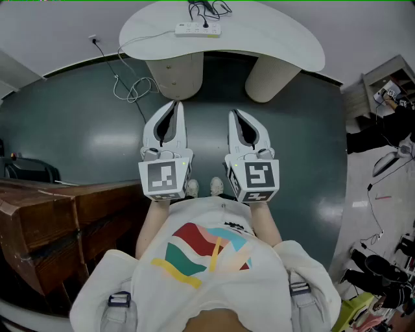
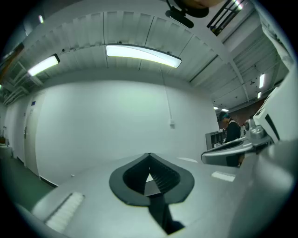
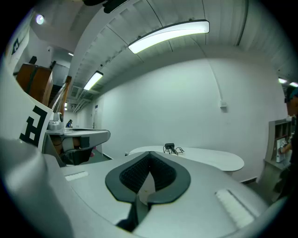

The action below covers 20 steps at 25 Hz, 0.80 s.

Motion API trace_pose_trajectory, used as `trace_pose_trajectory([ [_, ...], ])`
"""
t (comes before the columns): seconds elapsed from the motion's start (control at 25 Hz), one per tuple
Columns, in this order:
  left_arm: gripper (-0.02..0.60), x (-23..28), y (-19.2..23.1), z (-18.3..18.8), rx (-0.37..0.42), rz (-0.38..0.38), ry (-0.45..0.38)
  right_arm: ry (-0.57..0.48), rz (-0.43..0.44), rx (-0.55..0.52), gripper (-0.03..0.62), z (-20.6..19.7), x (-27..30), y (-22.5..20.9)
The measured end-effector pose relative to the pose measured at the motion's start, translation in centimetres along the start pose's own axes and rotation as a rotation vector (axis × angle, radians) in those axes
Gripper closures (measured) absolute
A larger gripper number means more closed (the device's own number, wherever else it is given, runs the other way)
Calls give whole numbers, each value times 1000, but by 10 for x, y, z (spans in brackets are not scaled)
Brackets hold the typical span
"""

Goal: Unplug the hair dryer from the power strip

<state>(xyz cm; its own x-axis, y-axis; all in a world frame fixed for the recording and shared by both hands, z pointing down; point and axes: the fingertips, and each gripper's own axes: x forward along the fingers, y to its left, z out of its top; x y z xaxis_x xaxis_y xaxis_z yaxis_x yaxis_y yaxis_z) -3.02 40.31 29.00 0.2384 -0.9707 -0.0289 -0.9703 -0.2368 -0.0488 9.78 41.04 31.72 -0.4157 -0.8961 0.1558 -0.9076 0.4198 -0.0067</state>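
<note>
A white power strip (image 1: 198,29) lies on the far part of a white curved table (image 1: 272,32), with a black plug and tangled black cord (image 1: 209,9) at it. The hair dryer itself I cannot make out. In the right gripper view the black cord (image 3: 171,148) shows small on the table (image 3: 209,158) far ahead. My left gripper (image 1: 174,106) and right gripper (image 1: 235,115) are held side by side in front of my chest, well short of the table. Both are shut with nothing between their jaws. The left gripper (image 2: 149,158) faces a bare white wall.
The table stands on two thick white legs (image 1: 174,74). A white cable (image 1: 133,87) trails over the dark green floor to a wall socket (image 1: 95,40). A brown wooden cabinet (image 1: 52,220) is at my left. Shelves and equipment (image 1: 389,97) stand at the right.
</note>
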Motion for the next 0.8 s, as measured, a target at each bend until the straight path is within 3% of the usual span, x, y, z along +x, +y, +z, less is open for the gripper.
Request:
trace_pose_trajectory([
  [0.36,581,7,-3,-4,9,2,18,-26,11,-14,580,5,0,-6],
  [0.6,581,17,-13,-33,-50,-38,148,-56,28,84,580,0,1,-16],
  [0.8,581,26,-17,-27,-56,-11,115,-49,43,88,580,-5,0,-35],
])
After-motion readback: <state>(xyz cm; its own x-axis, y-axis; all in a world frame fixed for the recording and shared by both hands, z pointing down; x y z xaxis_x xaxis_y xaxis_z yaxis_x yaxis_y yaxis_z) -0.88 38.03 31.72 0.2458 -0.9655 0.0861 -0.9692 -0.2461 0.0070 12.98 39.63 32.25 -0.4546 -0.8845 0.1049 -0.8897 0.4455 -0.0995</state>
